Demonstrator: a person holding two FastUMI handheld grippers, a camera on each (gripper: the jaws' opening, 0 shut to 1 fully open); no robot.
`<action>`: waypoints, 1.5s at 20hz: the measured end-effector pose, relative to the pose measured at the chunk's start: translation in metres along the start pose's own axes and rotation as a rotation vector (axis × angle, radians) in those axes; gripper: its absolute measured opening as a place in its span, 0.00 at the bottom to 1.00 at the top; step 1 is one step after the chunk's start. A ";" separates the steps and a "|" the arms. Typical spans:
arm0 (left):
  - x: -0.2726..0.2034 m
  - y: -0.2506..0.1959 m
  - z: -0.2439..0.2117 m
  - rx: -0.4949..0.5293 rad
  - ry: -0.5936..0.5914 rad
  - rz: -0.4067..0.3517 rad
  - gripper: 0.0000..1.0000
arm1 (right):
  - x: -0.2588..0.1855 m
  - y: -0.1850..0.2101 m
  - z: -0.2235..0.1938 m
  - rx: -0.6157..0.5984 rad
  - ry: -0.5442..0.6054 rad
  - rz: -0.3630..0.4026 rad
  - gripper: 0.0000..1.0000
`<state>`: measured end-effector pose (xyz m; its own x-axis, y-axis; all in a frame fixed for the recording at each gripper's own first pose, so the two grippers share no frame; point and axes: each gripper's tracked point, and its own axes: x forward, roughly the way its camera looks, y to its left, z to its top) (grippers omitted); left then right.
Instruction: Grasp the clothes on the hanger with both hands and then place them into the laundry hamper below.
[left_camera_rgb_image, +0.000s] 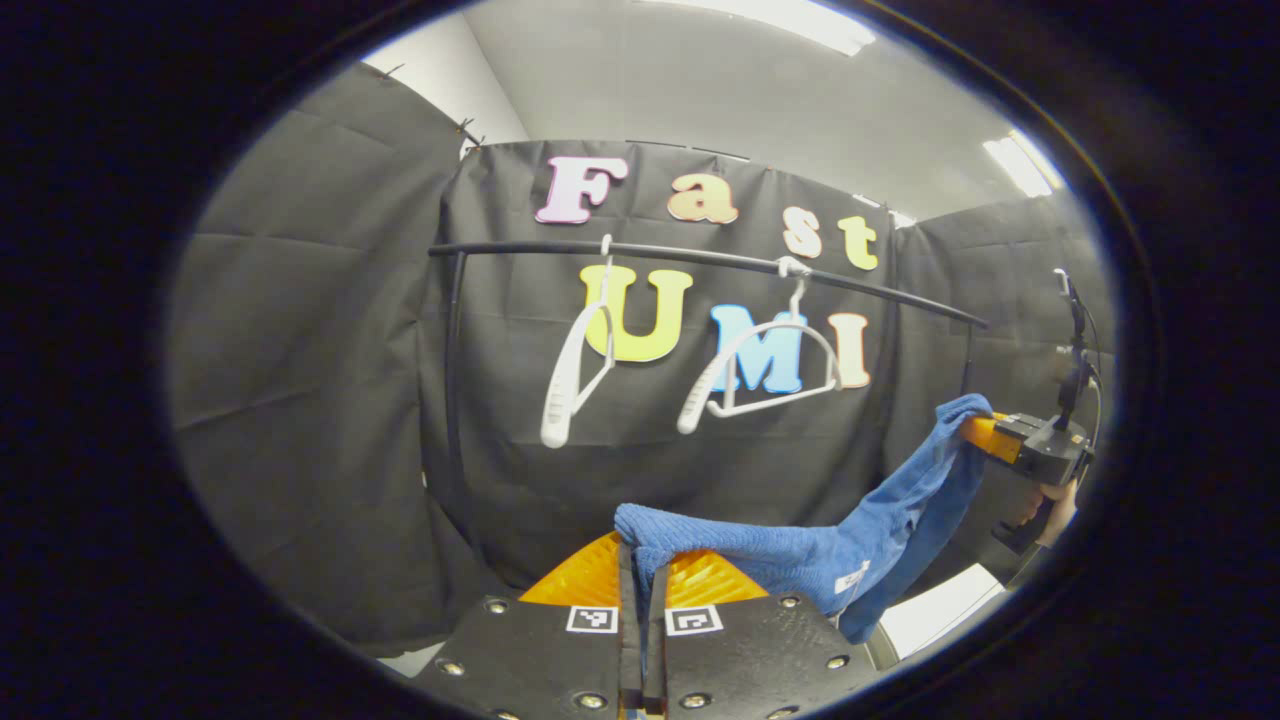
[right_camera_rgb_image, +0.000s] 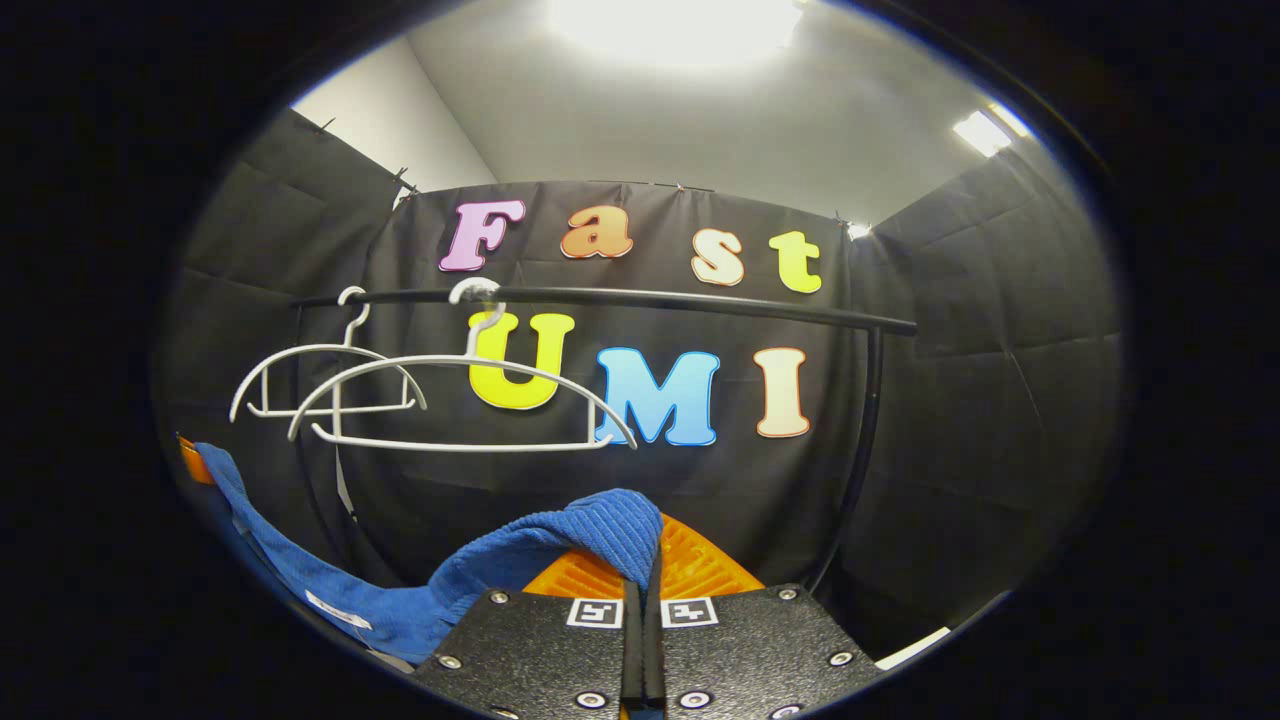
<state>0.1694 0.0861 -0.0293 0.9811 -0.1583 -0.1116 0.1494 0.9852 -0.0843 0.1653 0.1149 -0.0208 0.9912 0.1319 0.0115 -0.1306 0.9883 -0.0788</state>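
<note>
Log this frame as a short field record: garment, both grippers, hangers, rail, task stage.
garment: blue cloth, off the hangers, stretched between the two grippers and sagging in the middle
left gripper: shut on one end of the cloth
right gripper: shut on the other end
hangers: two white hangers, both bare
rail: black rail, hangers hooked over it
hamper: cannot place it from these views
task stage: cloth removed and held in the air, not yet put down

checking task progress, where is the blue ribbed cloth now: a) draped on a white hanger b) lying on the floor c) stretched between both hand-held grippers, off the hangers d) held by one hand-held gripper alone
c: the blue ribbed cloth spans from the left hand-held gripper to the right hand-held gripper, while both white plastic hangers hang bare on the black rail.
</note>
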 end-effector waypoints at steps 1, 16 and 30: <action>-0.003 -0.011 -0.002 0.000 0.000 -0.022 0.02 | -0.012 0.008 0.001 0.009 0.004 0.009 0.00; 0.015 -0.084 -0.159 0.011 0.265 -0.139 0.03 | -0.069 0.024 -0.181 0.111 0.416 0.037 0.00; 0.050 -0.097 -0.360 0.038 0.575 -0.125 0.02 | -0.099 0.014 -0.386 0.221 0.798 -0.040 0.00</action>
<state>0.1598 -0.0415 -0.3831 0.7329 -0.2728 -0.6233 0.2740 0.9569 -0.0966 0.0733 0.0861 -0.4075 0.7018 0.0850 -0.7073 -0.0141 0.9943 0.1054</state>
